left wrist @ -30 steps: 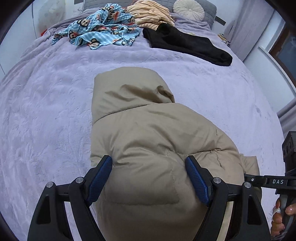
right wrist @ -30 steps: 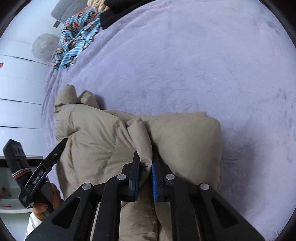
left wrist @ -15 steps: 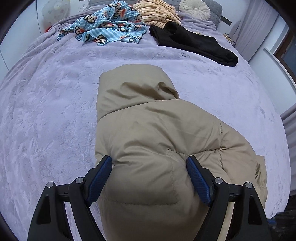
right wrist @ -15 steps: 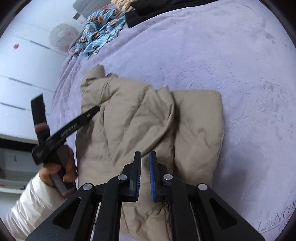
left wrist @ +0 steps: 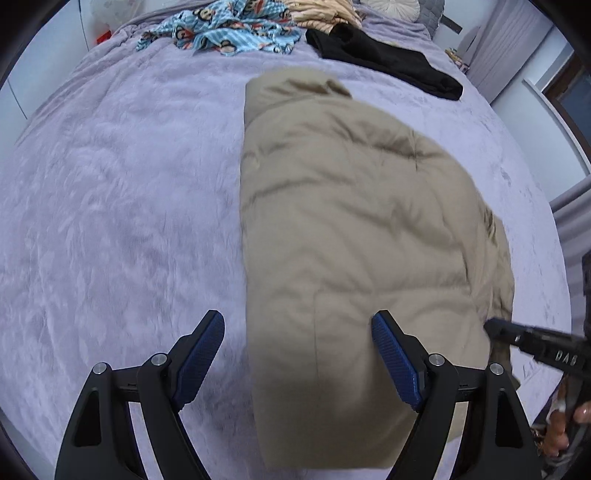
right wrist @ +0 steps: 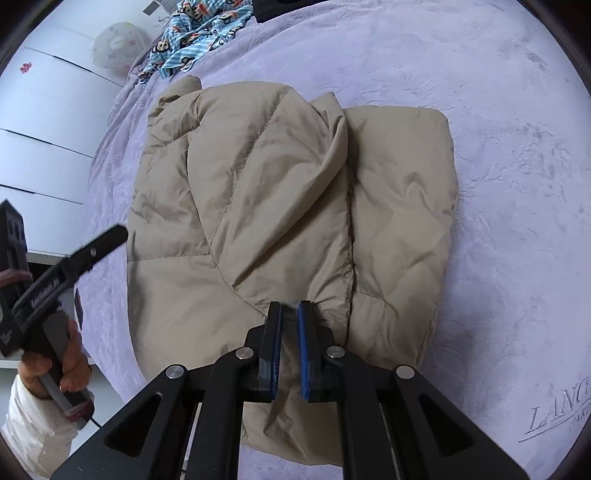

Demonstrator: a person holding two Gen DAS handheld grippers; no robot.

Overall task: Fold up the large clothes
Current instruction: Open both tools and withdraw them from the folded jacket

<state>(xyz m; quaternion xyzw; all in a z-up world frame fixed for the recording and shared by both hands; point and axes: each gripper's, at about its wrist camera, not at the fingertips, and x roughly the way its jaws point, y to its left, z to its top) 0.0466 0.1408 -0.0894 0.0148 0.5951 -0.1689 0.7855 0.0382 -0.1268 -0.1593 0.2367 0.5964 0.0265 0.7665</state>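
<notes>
On the left side of the left wrist view, the lavender plush bedspread (left wrist: 110, 206) stretches bare up to the head of the bed, where a blue cartoon-monkey print garment (left wrist: 221, 27) lies crumpled. Low in this view the left gripper (left wrist: 297, 354) has its jaws spread wide; its left blue pad (left wrist: 201, 354) is over the bedspread just beside the jacket's straight left edge, and its right blue pad (left wrist: 395, 360) is over the jacket, with nothing gripped between them. The beige quilted puffer jacket (left wrist: 354, 236) fills the middle of the view, lying folded on the bedspread with its hood end toward the head of the bed. Beyond it sit a pale orange ribbed garment (left wrist: 321, 13) and a black garment (left wrist: 384, 61) stretched toward the right. At the far right, the right gripper (left wrist: 495, 328) pokes in at the jacket's right side.

In the right wrist view, the person's left hand (right wrist: 55, 354) holds the left gripper's handle at the left edge, its black finger (right wrist: 107, 240) pointing at the jacket's side. In the centre the jacket (right wrist: 280, 206) shows a folded-over panel lying across a second layer to the right. The right gripper (right wrist: 290, 314) has its jaws nearly closed, pinching a fold of the jacket's near edge. To the right, grey embroidered lettering (right wrist: 561, 413) marks the bedspread.
</notes>
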